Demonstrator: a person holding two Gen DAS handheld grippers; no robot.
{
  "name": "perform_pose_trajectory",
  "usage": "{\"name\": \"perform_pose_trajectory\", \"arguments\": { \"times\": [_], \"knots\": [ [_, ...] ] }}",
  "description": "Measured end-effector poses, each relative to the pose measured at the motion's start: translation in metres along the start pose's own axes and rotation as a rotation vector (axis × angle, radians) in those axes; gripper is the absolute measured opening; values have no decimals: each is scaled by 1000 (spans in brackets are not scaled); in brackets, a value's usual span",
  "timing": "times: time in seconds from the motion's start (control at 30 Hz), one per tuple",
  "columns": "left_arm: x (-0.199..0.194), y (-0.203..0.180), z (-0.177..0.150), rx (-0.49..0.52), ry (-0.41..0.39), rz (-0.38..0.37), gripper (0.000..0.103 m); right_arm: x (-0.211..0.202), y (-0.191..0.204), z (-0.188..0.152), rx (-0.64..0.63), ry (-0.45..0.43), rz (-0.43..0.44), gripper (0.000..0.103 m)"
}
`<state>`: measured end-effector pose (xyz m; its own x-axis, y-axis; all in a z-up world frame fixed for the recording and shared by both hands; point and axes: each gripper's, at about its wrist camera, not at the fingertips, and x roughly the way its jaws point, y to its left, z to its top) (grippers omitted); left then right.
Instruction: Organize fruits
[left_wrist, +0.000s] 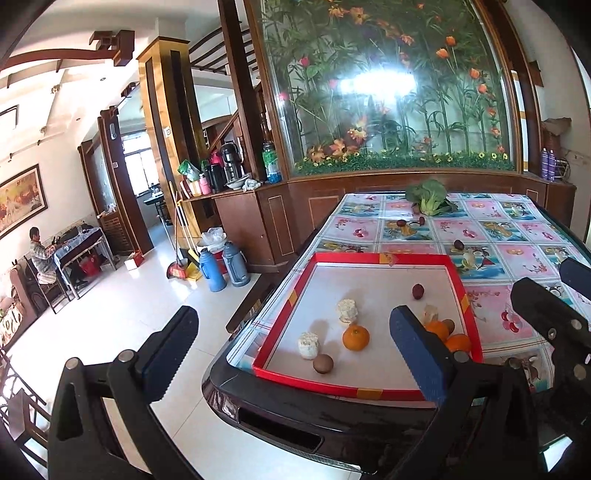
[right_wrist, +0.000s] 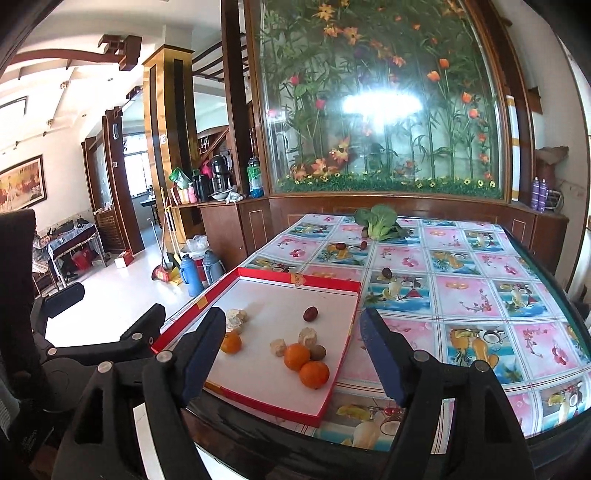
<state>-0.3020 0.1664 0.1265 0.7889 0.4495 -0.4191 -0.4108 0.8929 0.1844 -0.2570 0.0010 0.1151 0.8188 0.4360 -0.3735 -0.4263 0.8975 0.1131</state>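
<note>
A red-rimmed tray (left_wrist: 380, 258) with a white floor lies at the table's near left corner. It holds three oranges (right_wrist: 296, 356), a dark red date (right_wrist: 310, 314), brown round fruits (left_wrist: 323, 363) and pale corn pieces (left_wrist: 347, 311). Three more dates (right_wrist: 386, 272) lie loose on the flowered tablecloth beyond the tray. My left gripper (left_wrist: 291, 325) hangs open before the table's near edge with nothing in its jaws. My right gripper (right_wrist: 293, 321) stands open too, empty, just right of the left one, facing the tray's right half.
A leafy green vegetable (right_wrist: 378, 221) lies at the table's far edge. Behind it is a wooden cabinet with a glass flower panel (right_wrist: 380, 110). Left of the table are white floor tiles, thermos flasks (left_wrist: 212, 271) and a broom. A person (left_wrist: 38, 254) sits at a small table far left.
</note>
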Motion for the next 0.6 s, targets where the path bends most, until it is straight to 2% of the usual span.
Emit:
{"name": "perform_pose_trajectory", "arguments": {
  "times": [0.23, 0.6],
  "knots": [
    [-1, 10, -2, -32, 10, -2, 103, -3, 5, -4, -20, -7, 3, 75],
    [2, 12, -4, -23, 24, -9, 103, -3, 4, -10, -3, 9, 16, 76]
  ]
}}
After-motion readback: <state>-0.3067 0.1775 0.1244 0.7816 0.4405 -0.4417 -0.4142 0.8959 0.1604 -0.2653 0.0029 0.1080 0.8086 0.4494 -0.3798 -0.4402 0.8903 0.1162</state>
